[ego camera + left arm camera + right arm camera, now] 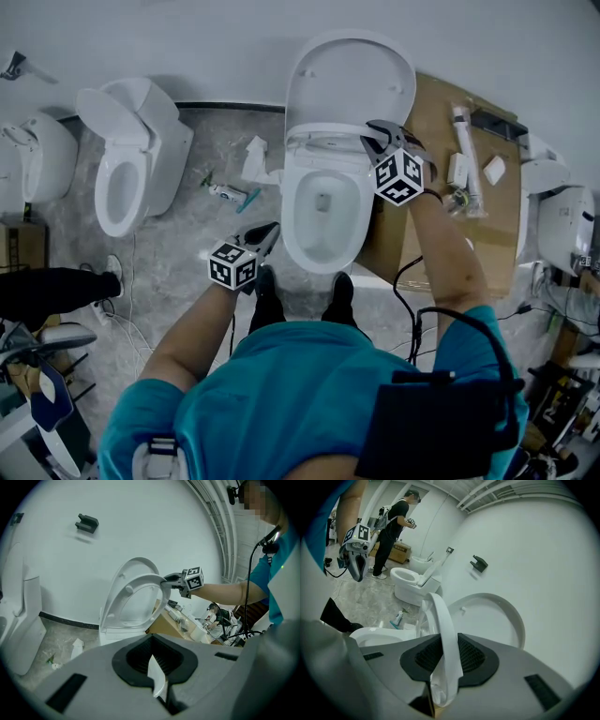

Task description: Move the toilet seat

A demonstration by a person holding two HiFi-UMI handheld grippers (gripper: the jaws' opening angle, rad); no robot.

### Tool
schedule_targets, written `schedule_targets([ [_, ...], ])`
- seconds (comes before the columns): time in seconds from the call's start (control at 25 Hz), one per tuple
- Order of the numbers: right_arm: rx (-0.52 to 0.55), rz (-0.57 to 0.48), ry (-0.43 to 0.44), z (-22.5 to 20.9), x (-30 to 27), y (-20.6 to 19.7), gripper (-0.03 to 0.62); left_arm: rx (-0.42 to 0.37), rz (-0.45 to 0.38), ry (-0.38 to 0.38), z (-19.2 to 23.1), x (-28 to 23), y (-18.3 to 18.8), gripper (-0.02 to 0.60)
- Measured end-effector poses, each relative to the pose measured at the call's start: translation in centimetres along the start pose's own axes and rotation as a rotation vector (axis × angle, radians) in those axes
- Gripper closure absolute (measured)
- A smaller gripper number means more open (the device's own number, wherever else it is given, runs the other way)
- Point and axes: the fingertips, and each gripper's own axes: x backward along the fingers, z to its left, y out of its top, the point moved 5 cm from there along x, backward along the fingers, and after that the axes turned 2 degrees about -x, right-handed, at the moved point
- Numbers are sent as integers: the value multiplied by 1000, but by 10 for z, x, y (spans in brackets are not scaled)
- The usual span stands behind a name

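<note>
While the left gripper (267, 232) hangs low beside the front-left rim of the white ceramic toilet bowl (292, 239), the right gripper (372, 141) does the work. Its jaws are closed part-way onto the right edge of the white plastic oval seat ring (136, 581). The right gripper view shows the thin rim passing edge-on between the two black ribbed pads.

The pinch sits on the side of the ring, away from the hinge. My reading: this gives leverage for swinging it.

Seat position: raised steeply, well clear of the bowl and apart from the white rounded lid (352, 80), which leans upright against the wall. Grip and rear hinge appear to carry it.

Left jaws: slightly apart, with a sliver of white showing in the gap, probably the bowl beyond. I can make out nothing gripped. It is parked off to the side, likely to keep out of the seat's arc.

A flattened brown cardboard sheet (436, 131) lies right of the toilet with loose fittings on it; not involved.

Judgement: seat is mid-swing; direction not determinable.
</note>
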Motion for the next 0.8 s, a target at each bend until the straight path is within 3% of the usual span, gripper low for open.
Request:
schedule_targets([
  [0.8,-40,5,-12,-38,-25,3,488,21,-2,20,14,6,0,578],
])
